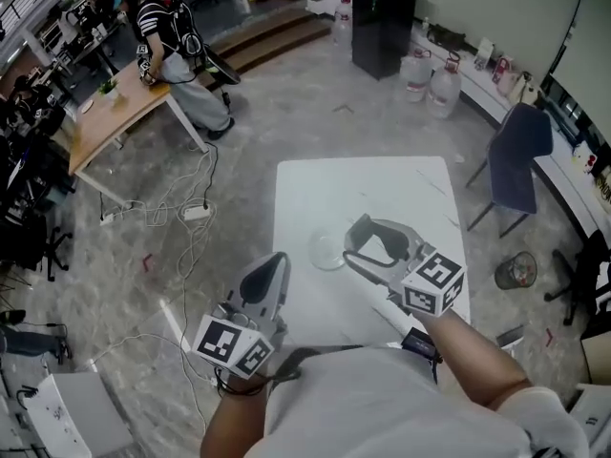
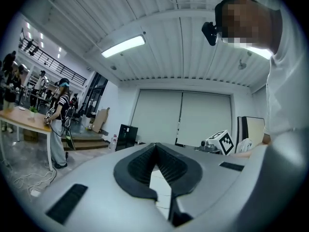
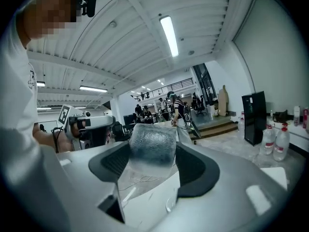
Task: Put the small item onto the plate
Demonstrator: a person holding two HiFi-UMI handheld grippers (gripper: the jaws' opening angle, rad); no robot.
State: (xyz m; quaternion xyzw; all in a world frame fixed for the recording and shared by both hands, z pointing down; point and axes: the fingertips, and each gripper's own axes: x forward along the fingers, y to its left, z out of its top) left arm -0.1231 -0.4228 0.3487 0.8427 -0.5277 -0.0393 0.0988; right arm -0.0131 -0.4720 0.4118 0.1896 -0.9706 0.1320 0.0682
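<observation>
A small clear, bubbly item [image 3: 152,143] sits between the pads of my right gripper [image 3: 153,151], which is shut on it. In the head view the right gripper [image 1: 352,242] hovers over the white table [image 1: 382,184], just right of a clear glass plate [image 1: 326,252]; the item itself is hard to make out there. My left gripper [image 1: 271,273] is at the table's near left edge, apart from the plate. Its jaws meet at the tips with nothing between them [image 2: 155,147].
A dark blue chair [image 1: 516,165] stands right of the table and a waste bin [image 1: 516,270] sits on the floor near it. Cables and a power strip [image 1: 196,212] lie on the floor to the left. A person [image 1: 177,41] stands by a wooden desk [image 1: 115,113] far left.
</observation>
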